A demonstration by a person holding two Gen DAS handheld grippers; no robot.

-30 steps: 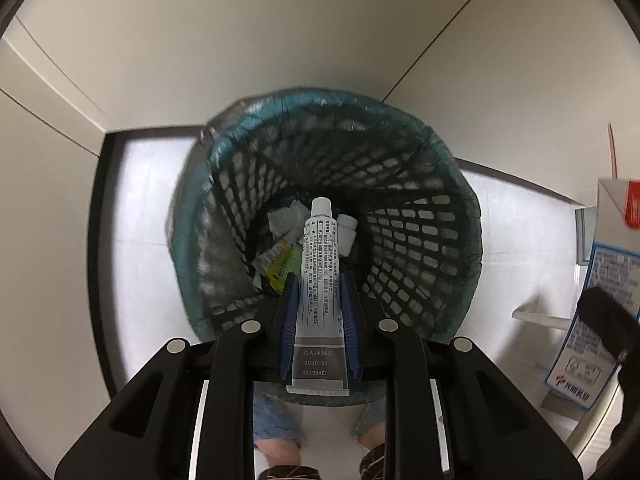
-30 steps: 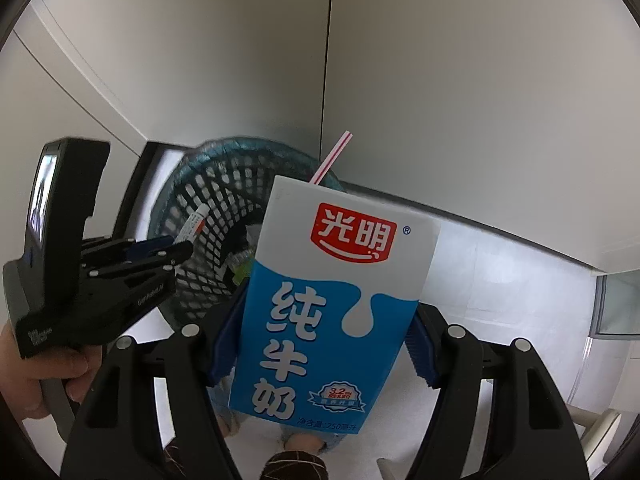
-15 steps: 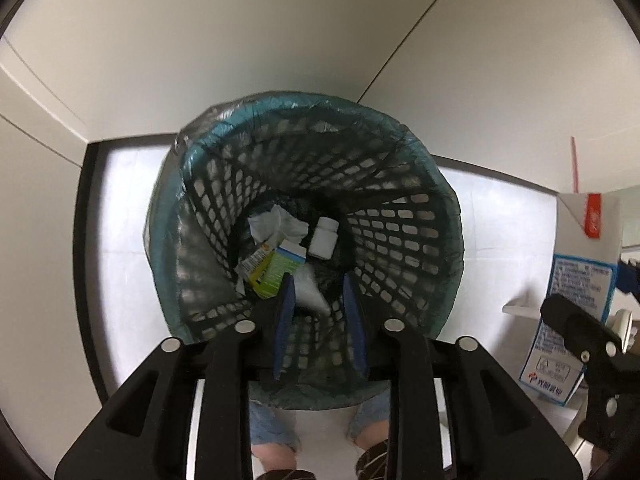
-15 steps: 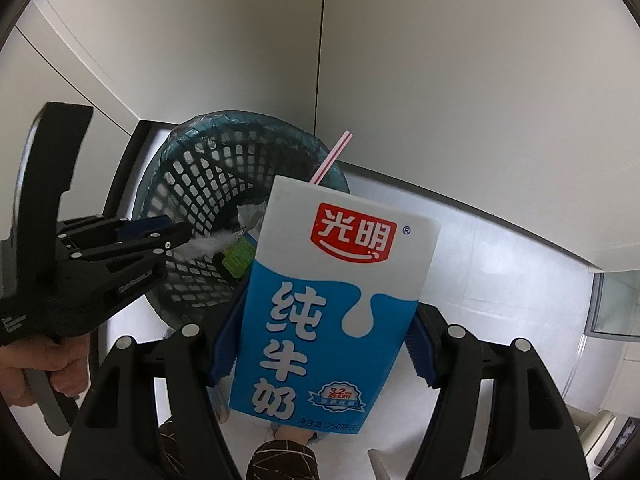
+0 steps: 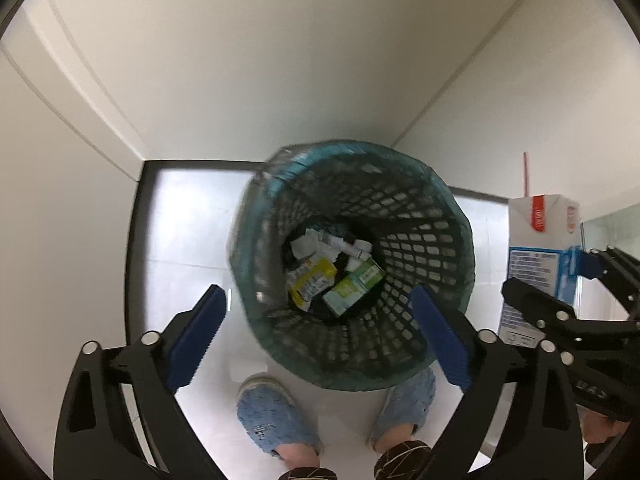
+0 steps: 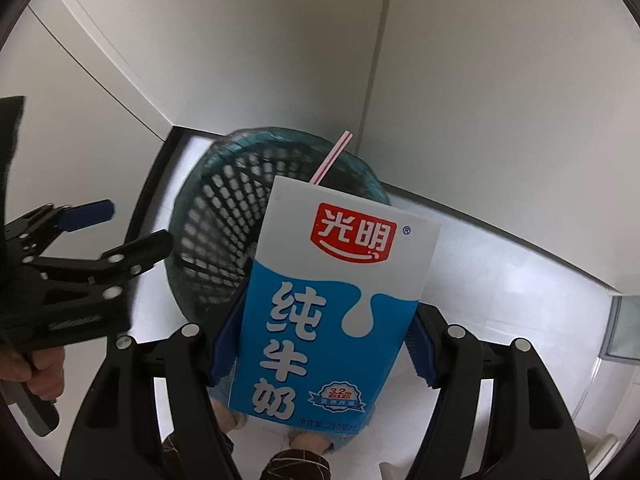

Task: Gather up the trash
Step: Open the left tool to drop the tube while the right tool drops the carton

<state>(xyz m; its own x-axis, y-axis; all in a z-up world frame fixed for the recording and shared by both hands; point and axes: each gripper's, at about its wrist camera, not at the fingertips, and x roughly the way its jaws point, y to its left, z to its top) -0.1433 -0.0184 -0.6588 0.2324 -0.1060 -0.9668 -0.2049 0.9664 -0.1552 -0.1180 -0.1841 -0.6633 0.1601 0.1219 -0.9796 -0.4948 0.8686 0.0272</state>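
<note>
A teal mesh waste basket (image 5: 436, 208) (image 6: 208, 208) stands on the white floor in a corner. Paper scraps, a yellow packet (image 5: 312, 282), a green-and-white box (image 5: 352, 284) and a white tube lie at its bottom. My left gripper (image 5: 318, 336) hangs above the basket, its jaws opening wide with nothing between them. My right gripper (image 6: 320, 340) is shut on a blue-and-white milk carton (image 6: 332, 308) (image 5: 536, 252) with a red-striped straw (image 6: 330, 158), held just right of the basket.
White walls meet behind the basket. A person's feet in blue slippers (image 5: 272, 420) stand on the floor just under the basket's near rim. A hand (image 6: 40, 364) holds the left gripper's handle at the left edge of the right wrist view.
The left jaws let go of the white tube, which dropped into the basket, then spread wide and rose. The right gripper with the carton shifted slightly nearer the basket.
</note>
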